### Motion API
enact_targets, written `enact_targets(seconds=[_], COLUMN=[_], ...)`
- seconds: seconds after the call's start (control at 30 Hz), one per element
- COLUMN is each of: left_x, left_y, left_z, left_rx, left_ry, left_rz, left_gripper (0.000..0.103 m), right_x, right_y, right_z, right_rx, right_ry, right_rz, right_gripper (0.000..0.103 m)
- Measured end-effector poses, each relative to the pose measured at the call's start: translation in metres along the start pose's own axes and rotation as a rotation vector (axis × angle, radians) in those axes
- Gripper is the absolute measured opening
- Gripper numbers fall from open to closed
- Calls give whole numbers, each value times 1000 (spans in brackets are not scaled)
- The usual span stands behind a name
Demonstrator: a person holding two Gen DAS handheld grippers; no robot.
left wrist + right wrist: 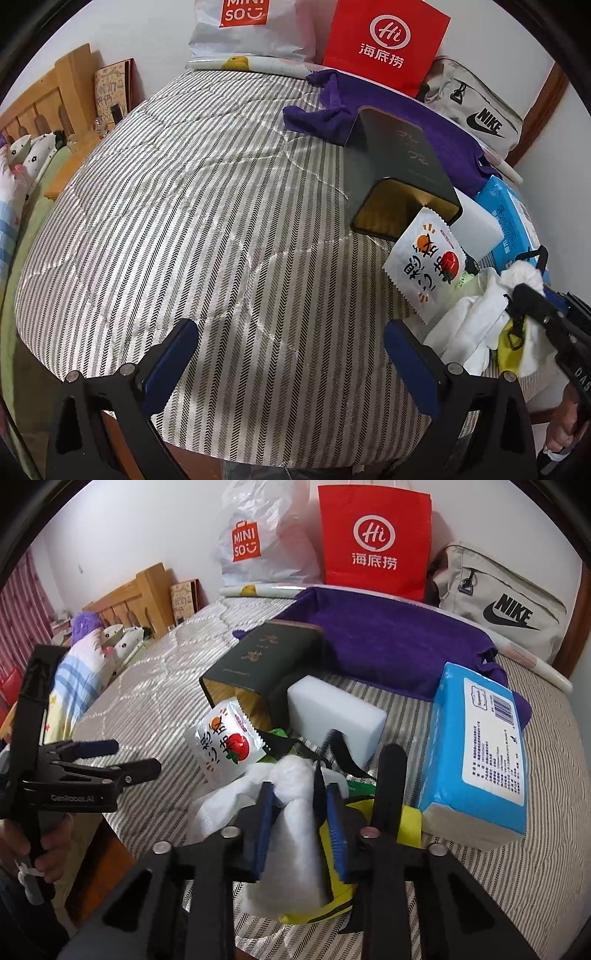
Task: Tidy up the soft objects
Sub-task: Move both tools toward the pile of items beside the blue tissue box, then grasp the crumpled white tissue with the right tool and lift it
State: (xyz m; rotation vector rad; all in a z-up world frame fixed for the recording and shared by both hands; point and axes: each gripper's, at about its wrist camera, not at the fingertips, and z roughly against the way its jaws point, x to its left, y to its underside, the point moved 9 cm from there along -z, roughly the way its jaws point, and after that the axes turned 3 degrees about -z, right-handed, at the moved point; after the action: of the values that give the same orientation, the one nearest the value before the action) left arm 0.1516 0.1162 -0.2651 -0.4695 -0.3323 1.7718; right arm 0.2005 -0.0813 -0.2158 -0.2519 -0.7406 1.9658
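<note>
Right gripper (301,819) at lower centre of the right wrist view, jaws pinched on a white cloth (291,834) — soft thing grabbed, likely to pull it out of the pile. Cloth lies at the near edge of the striped bed cover (155,686), partly on a yellow item (410,823) with black straps tangled around; those may drag along. Left gripper (291,363) spread wide, nothing between the fingers, over bare cover at bottom of the left wrist view, probably waiting.

Clutter close by: snack packet (229,744) touching the cloth, dark box (266,664) lying open behind it, white foam block (336,709), blue tissue pack (476,753) at right, purple towel (388,638) further back. Bags along the wall, top of frame.
</note>
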Motion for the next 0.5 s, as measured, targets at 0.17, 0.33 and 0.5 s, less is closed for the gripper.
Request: enact_targets(seconds=[0.17, 0.33, 0.5], left_x=[-6, -19, -25], left_y=[-3, -9, -11], left_z=[1, 7, 7], left_rx=[-12, -41, -40], left_ry=[16, 46, 49], left_rz=[-11, -42, -56], left_gripper=[101, 101, 101], right_x=[-8, -10, -16], right_y=[-4, -8, -8], right_z=[5, 15, 16], right_rx=[-15, -47, -53], right_ry=[-32, -61, -50], right_rz=[-42, -52, -44], right_gripper=[21, 21, 21])
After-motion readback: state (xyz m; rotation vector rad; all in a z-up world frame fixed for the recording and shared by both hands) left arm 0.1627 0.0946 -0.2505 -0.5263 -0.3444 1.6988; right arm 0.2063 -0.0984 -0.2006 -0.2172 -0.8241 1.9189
